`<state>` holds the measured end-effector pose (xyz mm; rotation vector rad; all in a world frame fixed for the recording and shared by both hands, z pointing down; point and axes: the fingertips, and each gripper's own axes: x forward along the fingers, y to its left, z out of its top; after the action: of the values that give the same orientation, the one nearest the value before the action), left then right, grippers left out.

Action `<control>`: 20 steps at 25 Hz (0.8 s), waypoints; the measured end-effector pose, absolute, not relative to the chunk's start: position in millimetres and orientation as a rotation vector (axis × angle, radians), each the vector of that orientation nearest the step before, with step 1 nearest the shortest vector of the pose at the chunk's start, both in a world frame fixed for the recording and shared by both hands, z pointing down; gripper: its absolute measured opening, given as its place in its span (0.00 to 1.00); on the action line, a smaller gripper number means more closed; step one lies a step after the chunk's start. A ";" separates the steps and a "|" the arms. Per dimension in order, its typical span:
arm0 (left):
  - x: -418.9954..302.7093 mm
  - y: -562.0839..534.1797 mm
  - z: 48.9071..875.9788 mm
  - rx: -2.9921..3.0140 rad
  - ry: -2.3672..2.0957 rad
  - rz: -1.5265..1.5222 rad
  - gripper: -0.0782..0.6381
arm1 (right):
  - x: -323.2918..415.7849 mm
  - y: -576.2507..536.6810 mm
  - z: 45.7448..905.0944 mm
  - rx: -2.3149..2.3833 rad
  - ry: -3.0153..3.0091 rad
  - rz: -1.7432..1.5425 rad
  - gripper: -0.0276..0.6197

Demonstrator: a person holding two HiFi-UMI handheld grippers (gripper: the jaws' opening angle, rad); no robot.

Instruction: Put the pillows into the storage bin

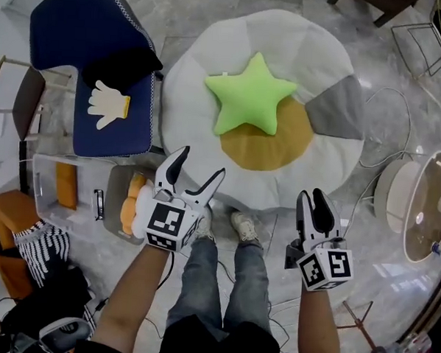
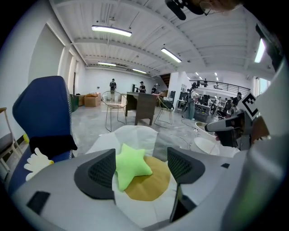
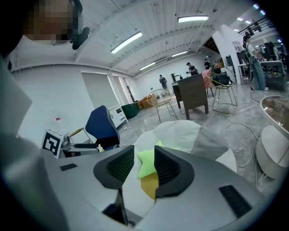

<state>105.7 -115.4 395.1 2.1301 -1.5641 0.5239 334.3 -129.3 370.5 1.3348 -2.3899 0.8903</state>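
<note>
One big round floor cushion point(image 1: 205, 53) carries the green star pillow point(image 1: 249, 92) at its centre. Blue chair point(image 1: 80, 32) sits left, with the clear storage bin point(image 1: 46, 203) below it; orange stuff point(image 1: 66, 185) inside, probably pillows. Left gripper point(image 1: 202, 162) spread wide, right gripper point(image 1: 311, 195) slightly apart, both empty.

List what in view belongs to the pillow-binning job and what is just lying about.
Job:
- green star-shaped plush pillow
- clear plastic storage bin
- orange-and-white plush pillow, already in the bin

Lying about:
- big white fried-egg floor cushion under the star, likely too large for the bin
- navy blue padded piece with a white plush glove
- round white-and-beige appliance
</note>
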 end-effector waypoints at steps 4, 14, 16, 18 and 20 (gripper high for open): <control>110.9 -126.0 422.2 2.141 -1.473 0.576 0.61 | 339.9 -126.6 378.9 1.415 -2.354 0.907 0.28; 87.8 -143.4 539.8 2.092 -1.294 0.834 0.62 | 296.3 -158.2 423.9 1.437 -2.397 0.904 0.28; 84.7 -152.1 575.1 2.061 -1.278 0.872 0.63 | 296.4 -168.8 437.3 1.435 -2.408 0.885 0.28; 85.7 -161.6 610.3 2.050 -1.248 0.909 0.64 | 301.5 -176.1 451.5 1.446 -2.410 0.867 0.28; 88.2 -171.6 643.5 2.036 -1.224 0.939 0.64 | 308.9 -179.7 465.9 1.451 -2.410 0.846 0.28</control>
<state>88.2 -171.6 643.5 2.0360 -1.2239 0.9395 308.9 -179.7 465.9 1.4509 -2.4101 0.8465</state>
